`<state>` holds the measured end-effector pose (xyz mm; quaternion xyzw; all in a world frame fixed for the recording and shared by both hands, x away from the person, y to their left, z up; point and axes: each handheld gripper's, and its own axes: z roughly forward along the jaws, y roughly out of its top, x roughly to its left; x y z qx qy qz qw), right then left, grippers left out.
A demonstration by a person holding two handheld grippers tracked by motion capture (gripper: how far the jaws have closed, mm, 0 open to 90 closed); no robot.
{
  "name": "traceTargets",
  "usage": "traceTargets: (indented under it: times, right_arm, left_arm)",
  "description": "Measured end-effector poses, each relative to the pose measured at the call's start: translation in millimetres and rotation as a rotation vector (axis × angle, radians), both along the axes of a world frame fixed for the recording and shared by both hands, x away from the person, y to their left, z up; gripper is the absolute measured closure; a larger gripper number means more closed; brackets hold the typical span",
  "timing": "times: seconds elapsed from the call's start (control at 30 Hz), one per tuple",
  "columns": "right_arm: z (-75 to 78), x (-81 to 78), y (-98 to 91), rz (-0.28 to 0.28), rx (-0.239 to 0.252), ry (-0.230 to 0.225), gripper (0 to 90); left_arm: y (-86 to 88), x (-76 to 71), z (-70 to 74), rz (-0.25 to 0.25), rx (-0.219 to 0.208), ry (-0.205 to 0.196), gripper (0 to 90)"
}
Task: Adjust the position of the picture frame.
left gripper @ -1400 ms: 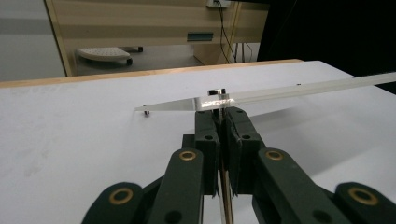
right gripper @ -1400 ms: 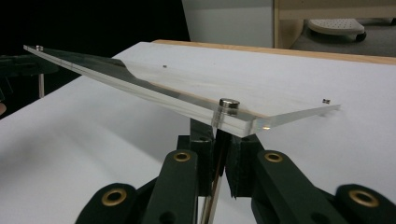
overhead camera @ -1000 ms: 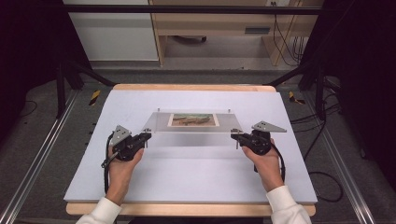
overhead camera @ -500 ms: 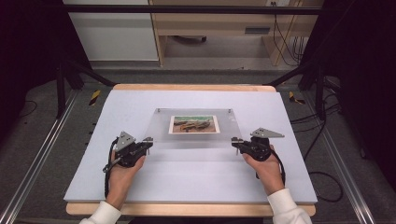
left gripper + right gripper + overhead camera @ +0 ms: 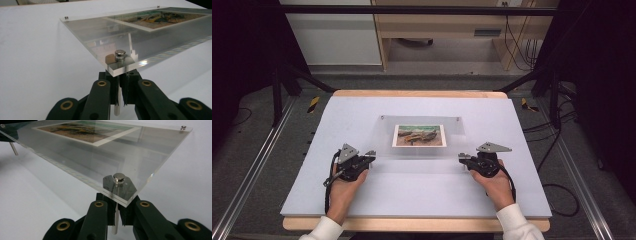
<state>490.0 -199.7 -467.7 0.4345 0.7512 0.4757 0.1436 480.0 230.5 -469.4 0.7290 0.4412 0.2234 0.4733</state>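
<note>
At the bottom of the high view, two white-sleeved forearms are seen coming in, and a gripper is held in each hand. The left gripper point(image 5: 371, 154) is placed at the lower left of the frame, and its jaws are closed on a thin metal leg point(image 5: 117, 105) under the near left corner of a clear acrylic frame point(image 5: 422, 147); in the left gripper view the leg is pinched between the black jaws, below a silver cap screw point(image 5: 120, 54) on that corner. The right gripper point(image 5: 461, 158) is set at the lower right, and its jaws are likewise clamped on the leg point(image 5: 115, 218) beneath the near right corner. The frame is held between the two grippers at the centre of the white table point(image 5: 362, 110), with a printed picture point(image 5: 419, 135) sandwiched in its middle. Small screws are seen at the far corners. Beyond the table, a wooden bench point(image 5: 447, 25) is visible at the upper centre.
</note>
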Motion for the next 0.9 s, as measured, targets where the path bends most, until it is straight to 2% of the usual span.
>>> traceTargets:
  times: [0.13, 0.33, 0.9]
  right_arm:
    - [-2.0, -0.2, 0.1, 0.003, -0.02, 0.012, 84.7]
    - [-2.6, 0.2, -0.2, -0.001, -0.02, 0.013, 84.5]
    - [-6.2, 0.6, -0.9, -0.002, -0.029, 0.024, 84.3]
  left_arm:
    - [-0.2, -0.7, -3.7, -0.002, -0.003, 0.013, 84.4]
    - [-1.1, -1.2, -4.8, 0.001, -0.009, 0.019, 84.4]
    - [-3.6, -1.7, -7.2, 0.005, 0.01, 0.032, 84.2]
